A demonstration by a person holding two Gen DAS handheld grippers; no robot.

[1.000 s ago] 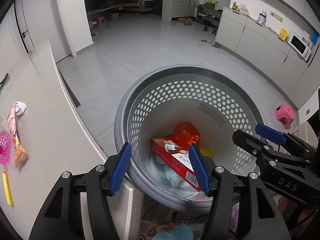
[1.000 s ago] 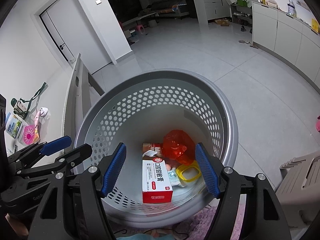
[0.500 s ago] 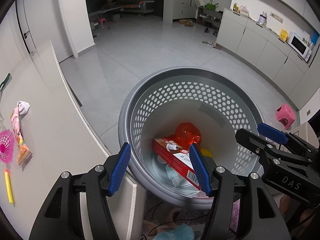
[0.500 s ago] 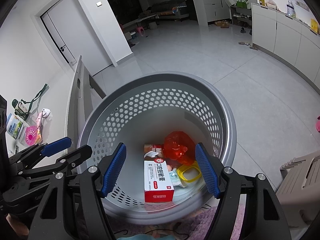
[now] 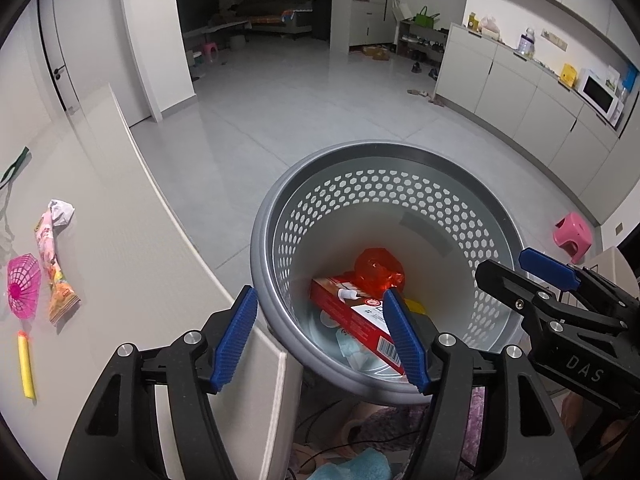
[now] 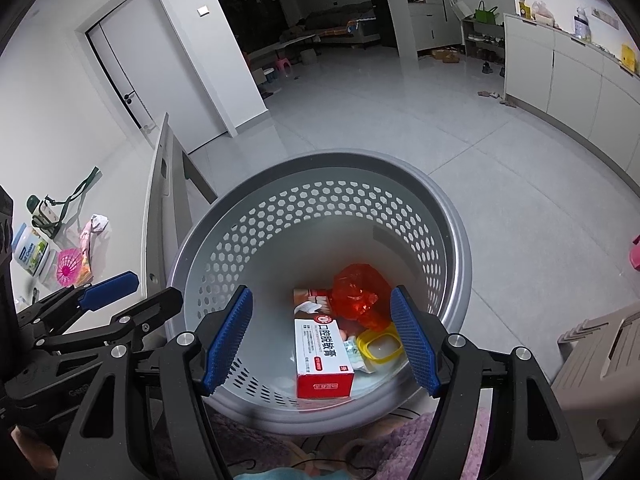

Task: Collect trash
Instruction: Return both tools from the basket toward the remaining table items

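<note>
A grey perforated basket [image 5: 256,248] [image 6: 456,240] stands on the floor beside the table. In it lie a red and white carton [image 5: 352,316] [image 6: 324,356], a crumpled red wrapper [image 5: 378,272] [image 6: 360,296] and a yellow lid [image 6: 378,346]. My left gripper [image 5: 320,336] hangs over the basket's near left rim, its jaws opening with nothing between them; it also shows as the left gripper [image 6: 136,296] in the right wrist view. My right gripper [image 6: 322,340] stands open and empty above the basket's near side, seen too as the right gripper [image 5: 520,270].
On the table [image 5: 120,264] at the left lie a pink snack wrapper [image 5: 52,272], a pink mesh cup [image 5: 24,286], a yellow stick [image 5: 26,364] and crumpled paper [image 5: 60,212]. A tub [image 6: 34,256] and a flask [image 6: 44,212] stand there. A pink stool [image 5: 572,236] sits right.
The left jaws have spread a little wider. The basket has slid slightly lower in both views. The right jaws keep the same width.
</note>
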